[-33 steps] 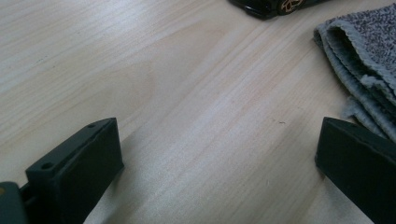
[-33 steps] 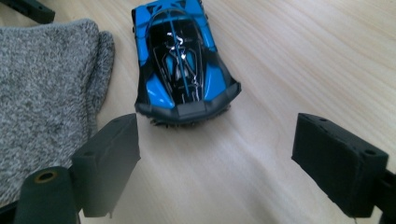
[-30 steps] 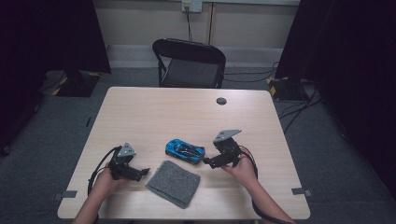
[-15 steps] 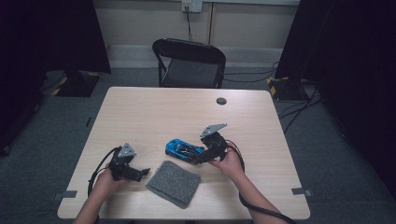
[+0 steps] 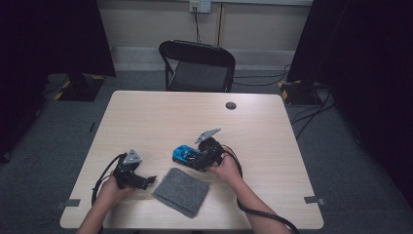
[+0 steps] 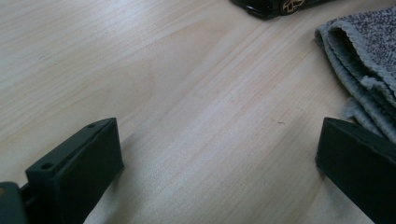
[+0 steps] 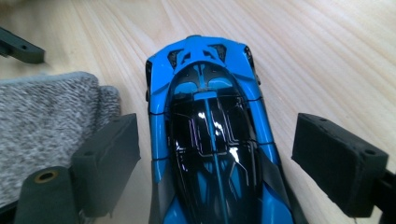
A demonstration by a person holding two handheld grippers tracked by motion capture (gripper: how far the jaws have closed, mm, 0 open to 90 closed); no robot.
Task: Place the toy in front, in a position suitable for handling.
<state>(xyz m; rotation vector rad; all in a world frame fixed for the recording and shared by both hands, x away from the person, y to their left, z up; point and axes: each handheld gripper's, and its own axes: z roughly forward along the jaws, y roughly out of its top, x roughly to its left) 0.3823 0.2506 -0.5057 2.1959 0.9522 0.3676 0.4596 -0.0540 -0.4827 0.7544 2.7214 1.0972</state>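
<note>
A blue and black toy car [image 5: 184, 154] lies on the wooden table [image 5: 160, 122], just above a folded grey cloth [image 5: 181, 191]. My right gripper [image 5: 196, 161] is open at the car's right end. In the right gripper view the car [image 7: 210, 130] lies lengthwise between the two black pads [image 7: 109, 158], with a gap on each side, and the cloth [image 7: 42, 121] is at the left. My left gripper [image 5: 148, 180] rests open on the table left of the cloth. Its view [image 6: 219, 158] has bare wood between the jaws, the cloth's edge [image 6: 369, 60] at the right and the car [image 6: 280, 5] at the top.
A small black round disc [image 5: 231, 105] sits near the table's far edge. A black folding chair [image 5: 197, 66] stands behind the table. Cables run over the grey floor at the right [image 5: 311, 112].
My right gripper has moved left across the table to the toy car, which now lies between its jaws. The left gripper, the car and the cloth have stayed in place.
</note>
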